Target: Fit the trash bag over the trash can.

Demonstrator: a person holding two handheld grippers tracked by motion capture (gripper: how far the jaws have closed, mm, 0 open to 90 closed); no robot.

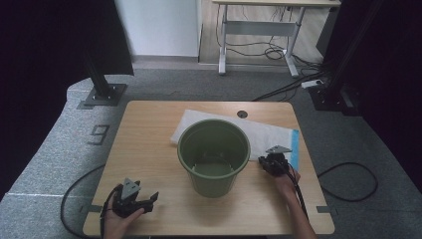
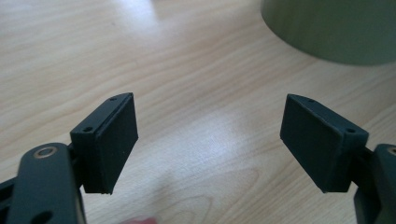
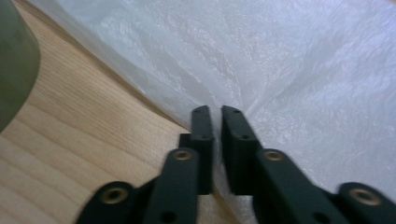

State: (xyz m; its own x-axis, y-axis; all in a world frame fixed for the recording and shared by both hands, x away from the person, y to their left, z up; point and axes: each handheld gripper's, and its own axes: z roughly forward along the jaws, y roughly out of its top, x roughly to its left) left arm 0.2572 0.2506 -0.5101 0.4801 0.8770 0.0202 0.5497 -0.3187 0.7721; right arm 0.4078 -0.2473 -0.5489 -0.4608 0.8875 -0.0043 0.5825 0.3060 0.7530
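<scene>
A green plastic bucket stands upright in the middle of the wooden table; its inside looks bare. Behind it and to its right lies a flat white plastic bag with a blue strip at its right end. My right gripper sits at the bag's near edge, right of the bucket. In the right gripper view it is shut on the edge of the bag, which puckers at the tips. My left gripper rests near the table's front left, open, with nothing between its pads.
The bucket's wall shows at the far right of the left gripper view, and its side at the left of the right gripper view. A cable hole sits at the table's far edge. Grey carpet, black stands and a desk with cables lie beyond.
</scene>
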